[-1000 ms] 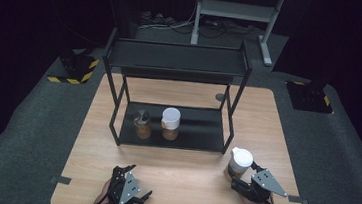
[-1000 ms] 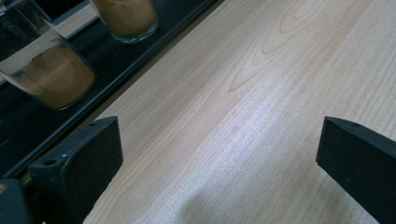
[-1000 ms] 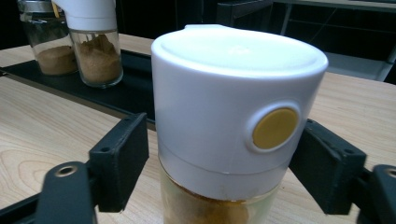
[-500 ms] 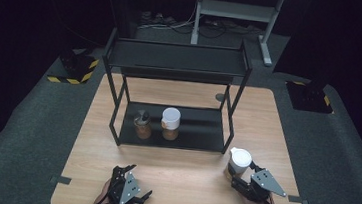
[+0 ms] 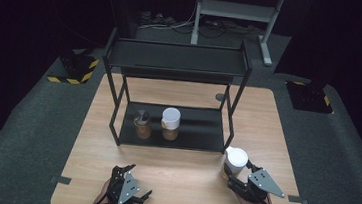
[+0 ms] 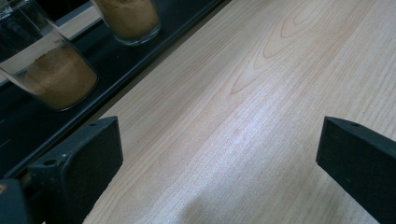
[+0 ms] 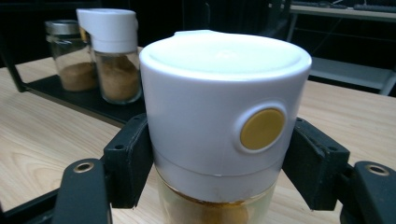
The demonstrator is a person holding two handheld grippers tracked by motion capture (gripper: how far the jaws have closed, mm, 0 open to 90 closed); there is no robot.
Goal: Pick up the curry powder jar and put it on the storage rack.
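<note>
Resting at the table's near left edge, the left gripper hovers with jaws spread wide over bare wooden table. On the black rack's lower shelf stand a metal-lidded spice jar and a white-capped jar. Near the right front, the right gripper has just closed, clamping a white-lidded spice jar standing upright on the table.

The white-lidded jar's base is cut off below; its contents look like brown powder, perhaps.
</note>
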